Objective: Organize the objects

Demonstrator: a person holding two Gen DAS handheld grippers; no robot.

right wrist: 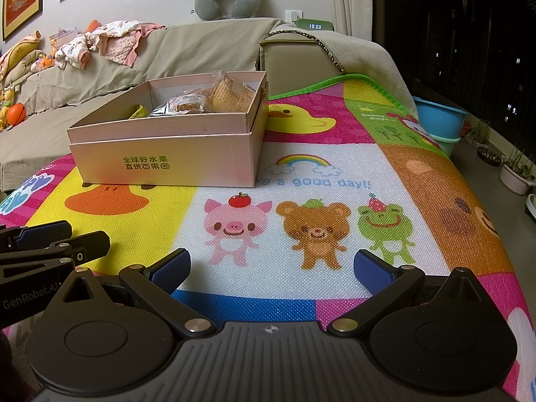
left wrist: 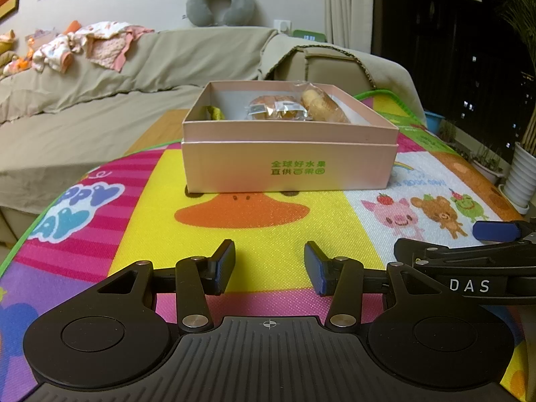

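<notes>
Several wrapped snacks are seen inside a pink box, which is set on a colourful play mat, over the orange duck bill printed there; a long bread roll in clear wrap lies at the right of the box in the left wrist view, and a small yellow packet is tucked at the left wall. Green characters are printed on the box front. Both grippers are held low over the mat, near the box but apart from it. The left gripper is spread open with nothing between its blue pads, and the right gripper is opened wider, likewise empty. Behind the mat a covered sofa is strewn with baby clothes, and a grey neck pillow is propped on top.
</notes>
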